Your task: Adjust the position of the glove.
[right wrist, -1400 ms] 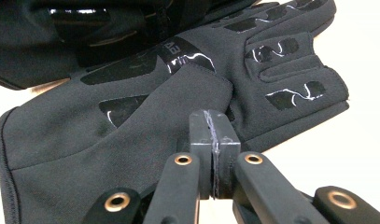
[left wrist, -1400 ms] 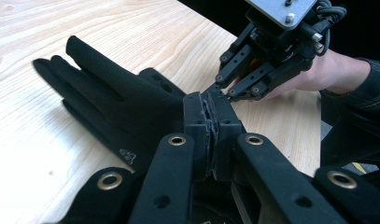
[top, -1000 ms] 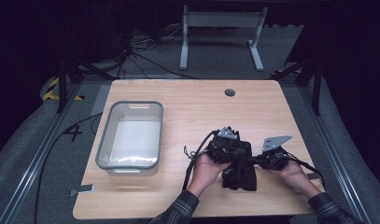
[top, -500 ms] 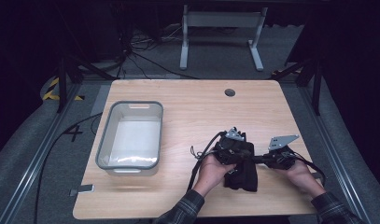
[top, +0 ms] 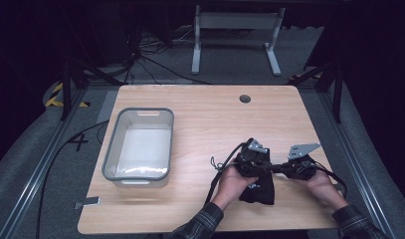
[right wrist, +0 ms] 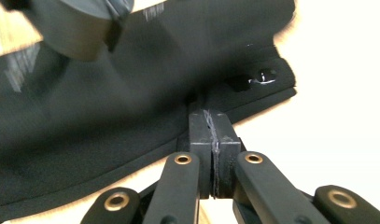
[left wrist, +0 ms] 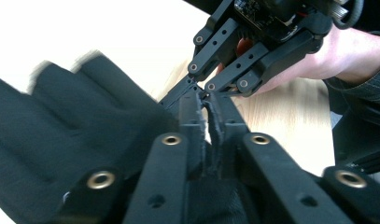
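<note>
The black glove (top: 258, 188) lay on the wooden table, near the front edge and over on the right side. It was made of soft, dark cloth and looked floppy and a bit bunched up. One end of it was lifted off the table, and the rest hung down and rested flat on the wood. In the left gripper view the glove (left wrist: 61, 135) showed fat finger shapes side by side, spread out to the left. In the right gripper view the glove (right wrist: 145, 93) had a smooth edge along its cuff and a small shiny mark near that edge.
</note>
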